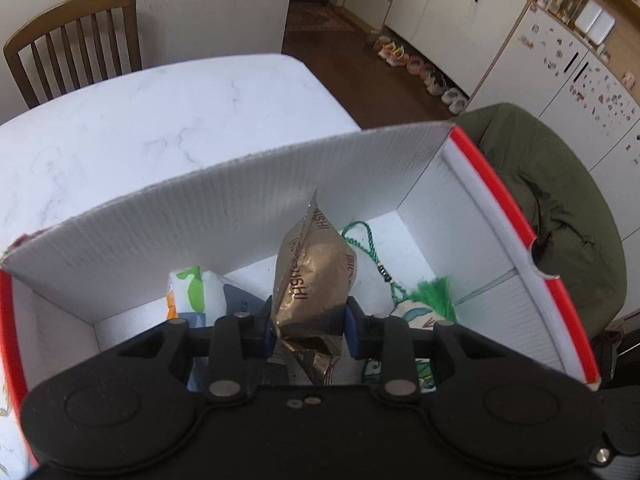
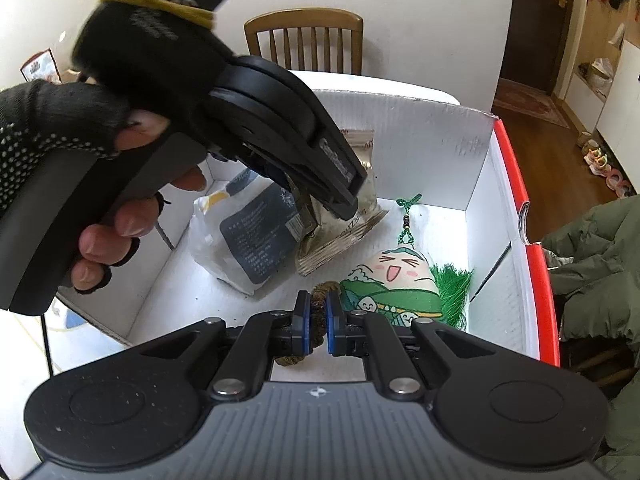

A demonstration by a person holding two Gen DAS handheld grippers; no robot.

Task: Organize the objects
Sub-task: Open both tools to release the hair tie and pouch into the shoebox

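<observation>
Low in the left wrist view, your left gripper (image 1: 308, 326) has its fingers (image 1: 354, 332) pinching the gold foil snack packet (image 1: 314, 280) near its lower crimped end, the packet standing upright above the floor of the white corrugated box (image 1: 248, 200) on the marble desk (image 1: 160, 112). The foil looks light, crinkly and slippery, so judge the crimped seam the surest hold; squeezing the puffed middle could crush what is inside. Below it lie a white pouch (image 1: 196, 288) at lower left and a green tassel (image 1: 434, 294) at right.

Across the right wrist view, your right gripper (image 2: 316, 318) shows its fingers (image 2: 334, 320) drawn close on a brown braided cord (image 2: 318, 300) at the frame's lower middle, just left of the cartoon dumpling charm (image 2: 396, 280). The cord seems soft and limp; it should dangle freely. At upper left your gloved hand (image 2: 100, 152) holds the other gripper, whose tip meets the foil packet beside the white pouch, over the box's floor.
</observation>
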